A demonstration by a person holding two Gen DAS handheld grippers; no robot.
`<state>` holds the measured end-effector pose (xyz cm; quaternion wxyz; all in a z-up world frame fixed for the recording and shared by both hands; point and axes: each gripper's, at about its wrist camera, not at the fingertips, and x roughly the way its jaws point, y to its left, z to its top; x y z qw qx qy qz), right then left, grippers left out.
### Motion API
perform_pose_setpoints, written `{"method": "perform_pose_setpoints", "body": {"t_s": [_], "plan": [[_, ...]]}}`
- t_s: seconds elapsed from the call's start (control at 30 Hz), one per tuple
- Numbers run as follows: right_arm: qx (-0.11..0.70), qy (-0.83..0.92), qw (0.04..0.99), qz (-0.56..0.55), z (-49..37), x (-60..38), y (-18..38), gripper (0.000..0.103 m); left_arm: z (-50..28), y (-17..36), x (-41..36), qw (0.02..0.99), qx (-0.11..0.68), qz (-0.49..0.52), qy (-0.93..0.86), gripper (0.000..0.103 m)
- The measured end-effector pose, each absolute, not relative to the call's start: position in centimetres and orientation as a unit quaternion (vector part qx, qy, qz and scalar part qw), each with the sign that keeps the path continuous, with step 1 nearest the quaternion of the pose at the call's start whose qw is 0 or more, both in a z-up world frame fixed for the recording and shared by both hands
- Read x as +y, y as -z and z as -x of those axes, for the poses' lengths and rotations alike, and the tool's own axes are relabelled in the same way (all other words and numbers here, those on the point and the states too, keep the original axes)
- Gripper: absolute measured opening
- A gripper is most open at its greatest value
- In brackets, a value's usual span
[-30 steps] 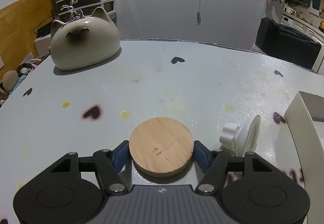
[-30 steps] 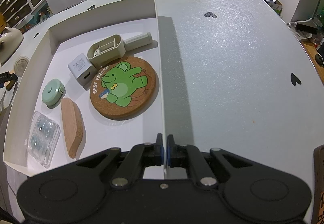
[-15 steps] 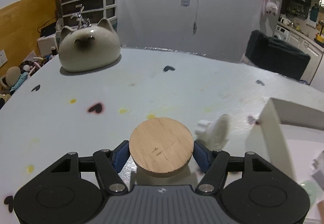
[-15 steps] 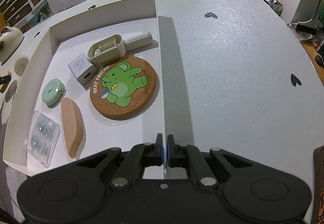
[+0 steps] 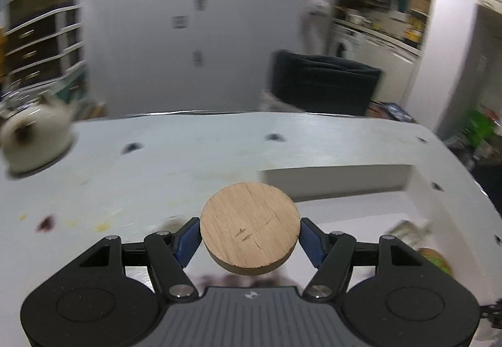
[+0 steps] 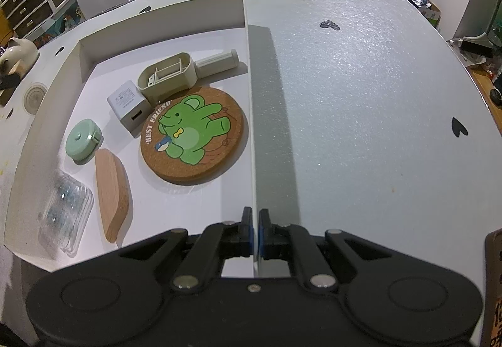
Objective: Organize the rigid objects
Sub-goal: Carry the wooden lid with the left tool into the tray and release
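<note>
A round wooden disc (image 5: 249, 227) hangs above the table, and my left gripper (image 5: 249, 235) is shut on its two sides. Behind it lies the white tray (image 5: 335, 180), blurred. In the right wrist view my right gripper (image 6: 254, 232) is shut on the tray's right wall (image 6: 251, 127). Inside the tray lie a cork coaster with a green elephant (image 6: 193, 135), a white charger (image 6: 130, 110), a beige holder (image 6: 168, 77), a beige tube (image 6: 216, 62), a mint round case (image 6: 83, 141), a wooden oval piece (image 6: 111, 193) and a clear plastic pack (image 6: 64, 215).
A cream cat-shaped pot (image 5: 34, 133) stands at the table's left edge. A white round suction piece (image 6: 34, 97) lies on the table just left of the tray. A dark chair (image 5: 323, 86) stands beyond the far edge. Black heart marks dot the tabletop.
My left gripper has lifted the wooden disc off the table and swung right, so the tray has come into view behind it. The right gripper has not moved.
</note>
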<state>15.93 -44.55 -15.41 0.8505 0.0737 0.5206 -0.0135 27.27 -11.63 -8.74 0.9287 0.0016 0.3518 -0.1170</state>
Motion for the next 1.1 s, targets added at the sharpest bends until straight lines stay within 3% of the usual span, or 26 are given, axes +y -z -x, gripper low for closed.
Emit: {"method": "perform_pose_setpoints", "body": {"t_s": [0.6,1.1], "plan": [[0.522,0.016,0.849,-0.077,-16.0,-44.6,15.4,0.005,-33.3,10.8,-25.8,0.882,0.381,-0.066,0.271,0.067],[0.524,0.016,0.848,-0.081,-16.2,-44.6,15.5,0.005,-38.9,14.7,-30.5,0.845,0.444,-0.069,0.291,0.068]]}}
